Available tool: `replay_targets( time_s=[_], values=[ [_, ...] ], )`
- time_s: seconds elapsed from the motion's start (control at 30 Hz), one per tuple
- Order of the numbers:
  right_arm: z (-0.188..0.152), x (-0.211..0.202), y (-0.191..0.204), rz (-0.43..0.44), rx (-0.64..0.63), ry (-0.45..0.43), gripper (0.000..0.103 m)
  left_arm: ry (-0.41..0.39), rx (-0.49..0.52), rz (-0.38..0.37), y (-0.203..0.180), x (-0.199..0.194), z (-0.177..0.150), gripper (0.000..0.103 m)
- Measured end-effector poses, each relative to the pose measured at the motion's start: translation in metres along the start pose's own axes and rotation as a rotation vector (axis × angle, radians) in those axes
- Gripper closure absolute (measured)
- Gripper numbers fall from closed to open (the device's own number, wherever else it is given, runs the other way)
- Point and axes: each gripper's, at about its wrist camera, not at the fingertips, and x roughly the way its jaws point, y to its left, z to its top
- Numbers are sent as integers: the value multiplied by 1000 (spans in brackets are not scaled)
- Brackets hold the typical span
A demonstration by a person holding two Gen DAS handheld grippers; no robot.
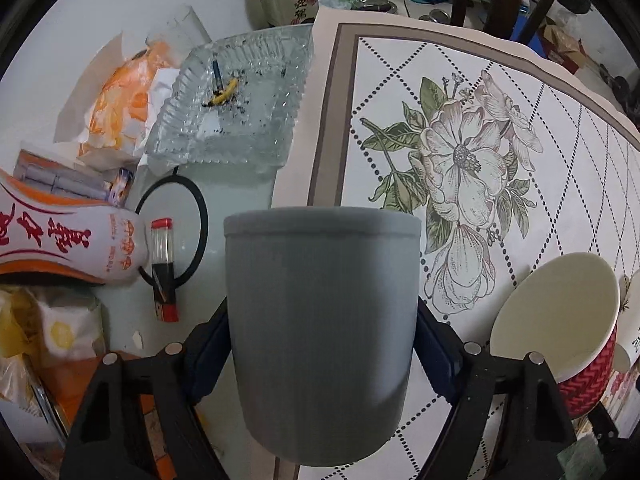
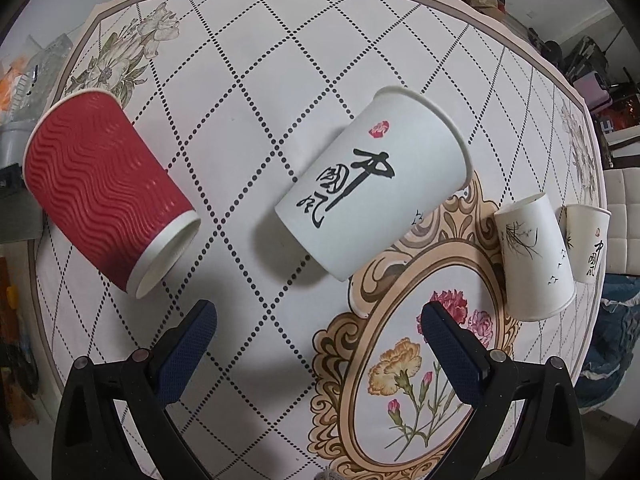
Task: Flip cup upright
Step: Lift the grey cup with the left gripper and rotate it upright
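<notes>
My left gripper (image 1: pixel 322 356) is shut on a grey cup (image 1: pixel 322 320), holding it by its sides with the rim toward the top of the left wrist view. A red ribbed paper cup (image 1: pixel 568 344) stands at the right of that view; it also shows at the left of the right wrist view (image 2: pixel 108 188). My right gripper (image 2: pixel 316 320) is open and empty above the tablecloth. A white paper cup with black calligraphy (image 2: pixel 372 184) is just ahead of its fingers. Two smaller white cups (image 2: pixel 532 256) (image 2: pixel 588 240) are at the right.
A floral, diamond-patterned tablecloth (image 2: pixel 248 80) covers the round table. To the left are a glass dish (image 1: pixel 236 104), a white bottle with red writing (image 1: pixel 72 240), a red lighter (image 1: pixel 162 268), a black hair tie and wrappers. Chairs and clutter stand beyond the table.
</notes>
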Motion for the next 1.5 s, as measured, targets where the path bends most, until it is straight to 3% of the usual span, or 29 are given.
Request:
replay_targets(
  time_s=[0.27,0.6,0.8,0.97,1.2,1.4,1.5],
  values=[
    [-6,-16,-3,-13,23,-23,0,-29,2,14,2,-11,-11,23],
    [-39,-46,-10,2,44,-77,0,-89,-33,3,14,-79,-70,23],
    [-54,-63,-35,3,45,-111,0,-88,-31,5,-10,-118,-95,23],
    [-78,-66,-68,20,41,-121,0,-58,-15,-14,-56,-136,-138,23],
    [-118,-40,-131,-8,64,-82,0,58,-7,-138,-146,-131,-194,23],
    [-146,6,-192,-48,132,-17,0,129,6,-227,-221,-110,-209,23],
    [-158,23,-218,-66,163,3,0,146,23,-237,-247,-97,-210,23]
  ],
)
